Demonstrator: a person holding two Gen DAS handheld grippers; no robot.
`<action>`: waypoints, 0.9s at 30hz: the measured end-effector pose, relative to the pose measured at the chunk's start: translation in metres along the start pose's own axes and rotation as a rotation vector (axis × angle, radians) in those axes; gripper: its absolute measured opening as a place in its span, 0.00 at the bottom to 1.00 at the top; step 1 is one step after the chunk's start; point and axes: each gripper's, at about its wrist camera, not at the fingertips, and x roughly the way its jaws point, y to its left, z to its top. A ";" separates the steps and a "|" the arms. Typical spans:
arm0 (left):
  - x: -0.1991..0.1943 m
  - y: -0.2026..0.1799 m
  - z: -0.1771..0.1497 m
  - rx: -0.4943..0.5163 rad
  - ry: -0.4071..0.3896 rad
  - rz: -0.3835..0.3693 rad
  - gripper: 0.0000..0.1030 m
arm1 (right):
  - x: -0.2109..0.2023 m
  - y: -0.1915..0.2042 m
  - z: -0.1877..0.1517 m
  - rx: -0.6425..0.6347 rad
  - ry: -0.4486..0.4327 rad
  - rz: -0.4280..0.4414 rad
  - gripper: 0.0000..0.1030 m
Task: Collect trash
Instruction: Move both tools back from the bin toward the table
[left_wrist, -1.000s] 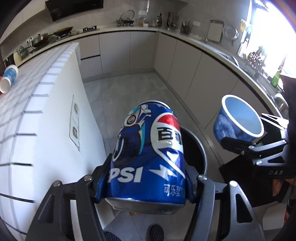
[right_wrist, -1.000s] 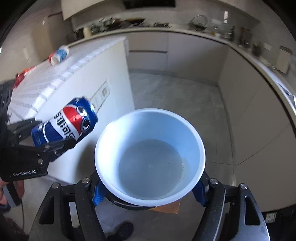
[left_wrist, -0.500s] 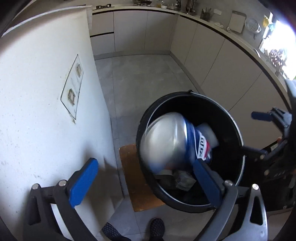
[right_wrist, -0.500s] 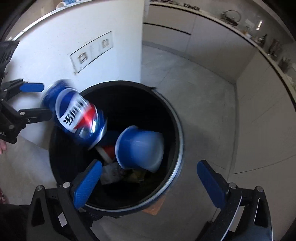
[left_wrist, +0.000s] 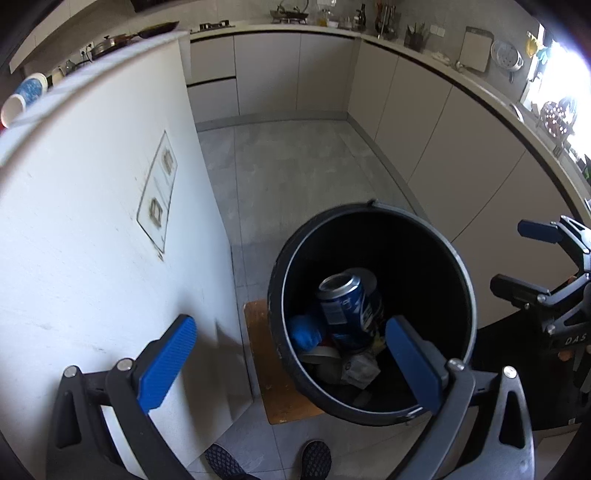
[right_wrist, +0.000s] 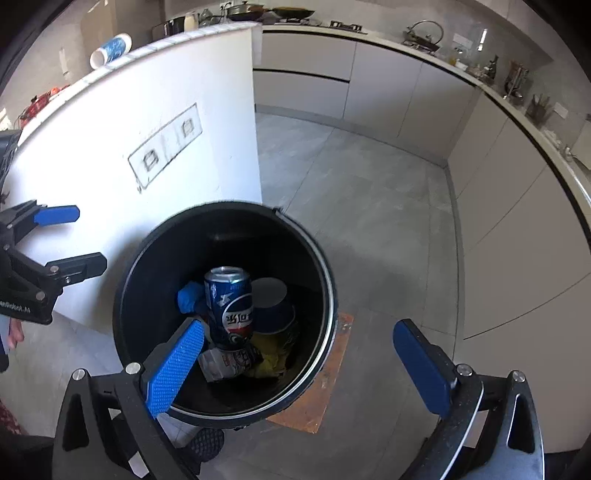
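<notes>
A black round bin (left_wrist: 458, 266) (right_wrist: 325, 266) stands on the floor beside a white counter wall. Inside it a blue Pepsi can (left_wrist: 349, 310) (right_wrist: 231, 306) rests on end on other trash, next to an upturned blue paper bowl (right_wrist: 271, 304). My left gripper (left_wrist: 291, 354) is open and empty above the bin's left rim; it also shows in the right wrist view (right_wrist: 70, 240). My right gripper (right_wrist: 299, 365) is open and empty above the bin's near right side; it also shows in the left wrist view (left_wrist: 524, 258).
A blue and white paper cup (left_wrist: 24, 96) (right_wrist: 110, 50) lies on the white tiled counter (right_wrist: 155, 55). A brown mat (left_wrist: 273, 384) lies under the bin. Cabinets (left_wrist: 443, 140) line the far and right walls. My shoes (left_wrist: 317, 458) show at the bottom.
One second ago the left gripper held the can and the right held the bowl. Both opened over the bin; the can and bowl fell in and now lie still.
</notes>
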 end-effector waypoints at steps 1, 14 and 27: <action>-0.006 -0.001 0.003 0.002 -0.006 0.001 1.00 | -0.007 0.000 0.002 0.004 -0.006 -0.005 1.00; -0.111 -0.011 0.022 0.025 -0.162 -0.048 1.00 | -0.116 0.005 0.025 0.083 -0.162 -0.095 1.00; -0.164 0.049 0.016 -0.068 -0.272 0.041 1.00 | -0.153 0.060 0.060 0.061 -0.257 -0.018 1.00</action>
